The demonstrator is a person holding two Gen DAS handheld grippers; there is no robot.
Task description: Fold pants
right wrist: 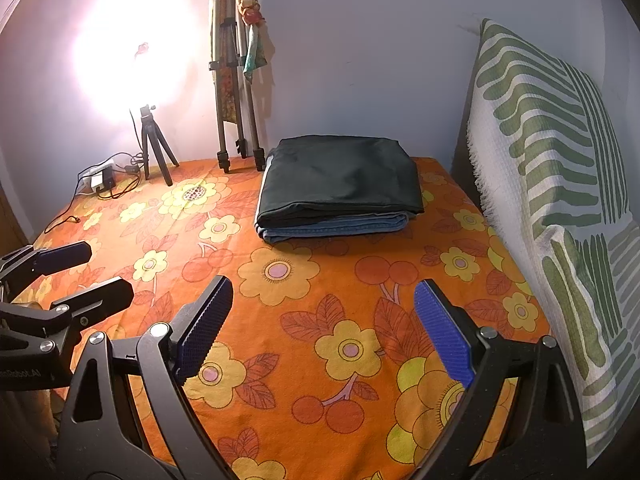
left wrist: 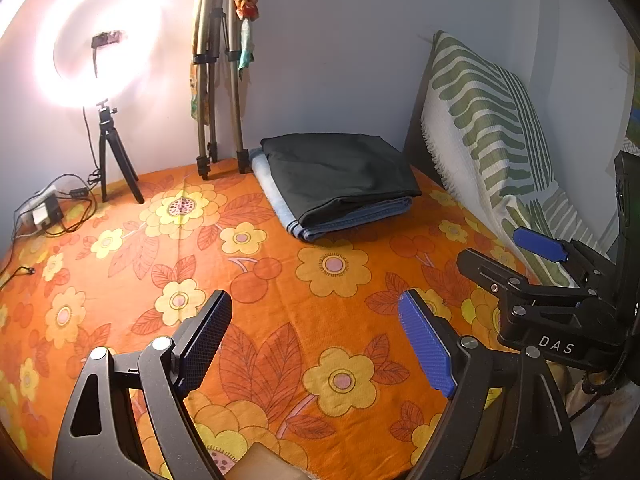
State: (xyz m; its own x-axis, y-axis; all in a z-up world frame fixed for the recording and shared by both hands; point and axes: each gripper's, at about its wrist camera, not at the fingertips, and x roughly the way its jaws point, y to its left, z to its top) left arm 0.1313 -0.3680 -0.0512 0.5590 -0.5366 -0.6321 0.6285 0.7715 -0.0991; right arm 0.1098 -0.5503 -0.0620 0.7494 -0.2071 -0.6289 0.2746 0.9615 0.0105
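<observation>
Two folded pairs sit stacked at the far edge of the bed, near the far right corner: dark green pants [right wrist: 340, 176] on top, light blue jeans [right wrist: 336, 227] underneath, poking out along the front fold. The bed has this loud orange floral sheet [right wrist: 312, 320] on it. Both tools hang over the near part of the bed, well apart from the stack. The left tool [left wrist: 316, 340] has its blue pads spread wide with nothing but sheet between them, and same deal for the right tool [right wrist: 320, 328], fully released. A ring light [left wrist: 98, 40] on a little tripod glares from the far left corner, with a taller tripod [left wrist: 218, 80] beside it against the wall. A green-striped pillow [right wrist: 552, 160] leans along the right edge.
</observation>
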